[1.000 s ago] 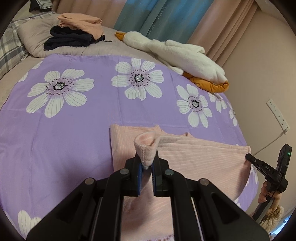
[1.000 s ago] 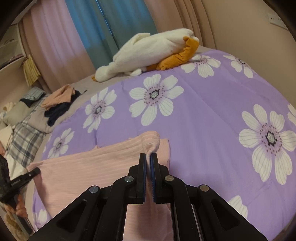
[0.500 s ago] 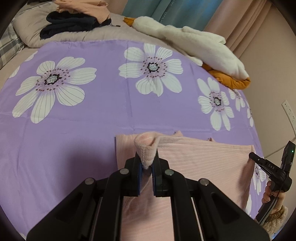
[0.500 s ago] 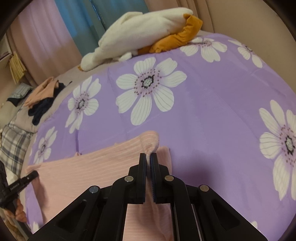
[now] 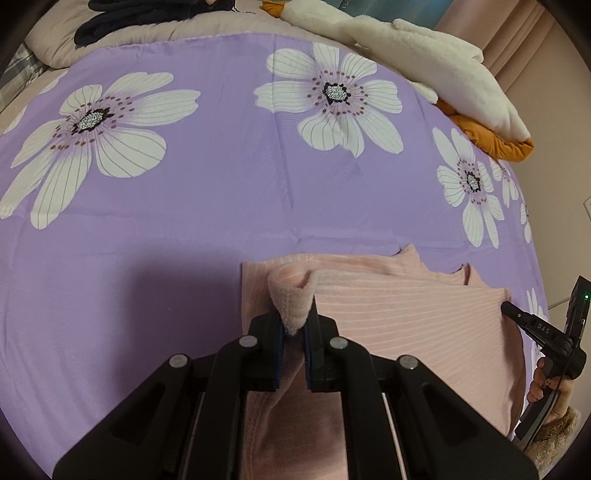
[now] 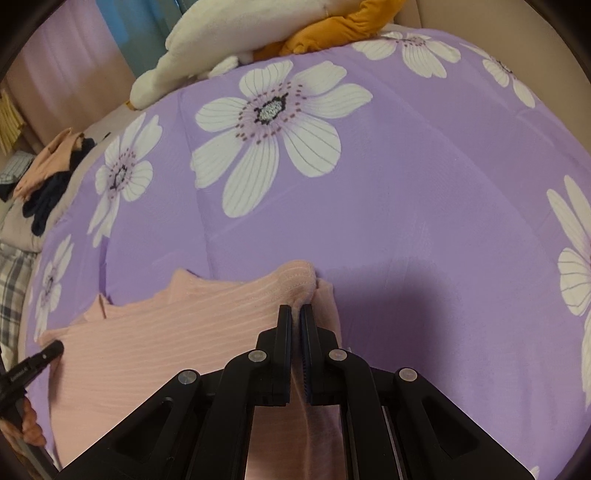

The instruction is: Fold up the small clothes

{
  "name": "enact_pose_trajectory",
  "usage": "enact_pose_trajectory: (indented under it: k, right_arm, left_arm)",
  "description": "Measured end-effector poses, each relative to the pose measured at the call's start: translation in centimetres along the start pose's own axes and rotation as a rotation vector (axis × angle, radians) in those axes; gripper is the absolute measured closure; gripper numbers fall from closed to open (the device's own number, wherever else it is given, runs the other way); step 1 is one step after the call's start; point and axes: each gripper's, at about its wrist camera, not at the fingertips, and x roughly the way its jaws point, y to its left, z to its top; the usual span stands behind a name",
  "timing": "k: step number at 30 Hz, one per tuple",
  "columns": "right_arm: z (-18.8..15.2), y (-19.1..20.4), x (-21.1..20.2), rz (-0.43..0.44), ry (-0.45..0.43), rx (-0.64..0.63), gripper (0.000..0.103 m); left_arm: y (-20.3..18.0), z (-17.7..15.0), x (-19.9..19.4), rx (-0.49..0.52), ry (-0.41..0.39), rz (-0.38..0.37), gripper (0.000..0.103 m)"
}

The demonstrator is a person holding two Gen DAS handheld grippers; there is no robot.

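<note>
On purple flower blanket [image 5: 221, 206], pink ribbed top [image 5: 413, 325] lying folded, near edge of it hanging up from my two tools. Left gripper [image 5: 294, 334] pinching thick fold of pink top at its left corner, jaws clamping tight on cloth. Right gripper [image 6: 296, 321] pinching other corner, jaws squeezing thin bit of same top. Far back: dark clothes [image 5: 122, 18] sitting on pillow, white plush toy [image 5: 436, 70] lying beside orange cloth [image 5: 495, 142].
</note>
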Motion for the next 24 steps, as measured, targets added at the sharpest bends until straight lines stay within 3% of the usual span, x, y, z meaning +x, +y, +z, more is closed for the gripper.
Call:
enact_pose_trajectory:
  k: [12, 24]
  right_arm:
    - [0.3, 0.2, -0.6, 0.003, -0.031, 0.002, 0.097]
    - [1.8, 0.9, -2.1, 0.030, -0.091, 0.005, 0.097]
  left_arm:
    - [0.0, 0.0, 0.2, -0.011, -0.007, -0.001, 0.095]
    - [-0.7, 1.0, -1.4, 0.001, -0.065, 0.001, 0.095]
